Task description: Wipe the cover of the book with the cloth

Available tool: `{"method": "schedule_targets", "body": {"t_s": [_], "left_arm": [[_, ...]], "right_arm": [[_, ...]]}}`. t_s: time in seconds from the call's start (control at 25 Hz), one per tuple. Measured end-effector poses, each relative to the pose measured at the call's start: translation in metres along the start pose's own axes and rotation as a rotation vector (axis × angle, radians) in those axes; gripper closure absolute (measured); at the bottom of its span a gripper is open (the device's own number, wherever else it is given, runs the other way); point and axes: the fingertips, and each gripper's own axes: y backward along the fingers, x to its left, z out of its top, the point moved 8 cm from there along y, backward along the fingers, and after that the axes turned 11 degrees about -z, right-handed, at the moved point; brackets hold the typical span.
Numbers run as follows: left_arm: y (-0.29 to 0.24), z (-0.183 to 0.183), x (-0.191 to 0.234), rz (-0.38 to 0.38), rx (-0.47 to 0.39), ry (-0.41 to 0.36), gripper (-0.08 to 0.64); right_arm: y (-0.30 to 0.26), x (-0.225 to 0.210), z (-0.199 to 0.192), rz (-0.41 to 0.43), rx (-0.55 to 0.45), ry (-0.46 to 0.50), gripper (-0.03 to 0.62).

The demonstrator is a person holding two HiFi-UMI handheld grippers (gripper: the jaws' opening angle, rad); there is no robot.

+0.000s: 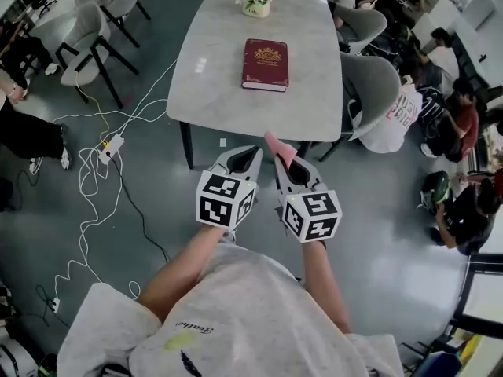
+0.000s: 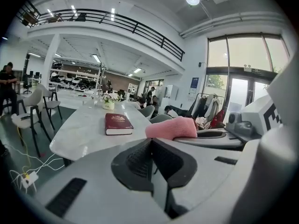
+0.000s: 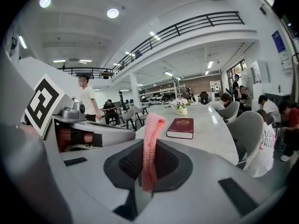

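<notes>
A pale table (image 1: 212, 93) is standing ahead of the person, and the dark red book (image 1: 266, 64) is lying flat near its middle, cover up, with a small pot of flowers (image 1: 256, 1) sitting beyond it. Both grippers are hovering short of the table's near edge, well apart from the book. The left gripper (image 1: 248, 154) is pressing its jaws together on nothing, while the right gripper (image 1: 286, 163) is pinching the pink cloth (image 1: 279, 148), which is sticking out past its tips.
</notes>
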Motion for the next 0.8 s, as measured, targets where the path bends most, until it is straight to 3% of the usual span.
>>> {"method": "schedule_targets", "body": {"t_s": [0.52,0.8], "left_arm": [[-0.030,0.036,0.090,-0.069,0.009,0.000,0.552],[-0.041,0.046,0.118,-0.102,0.013,0.006,0.552]], "right_arm": [[-0.088,0.012,0.034,-0.062,0.021,0.019,0.572],[-0.115,0.019,0.042,-0.080,0.038,0.036,0.572]]}}
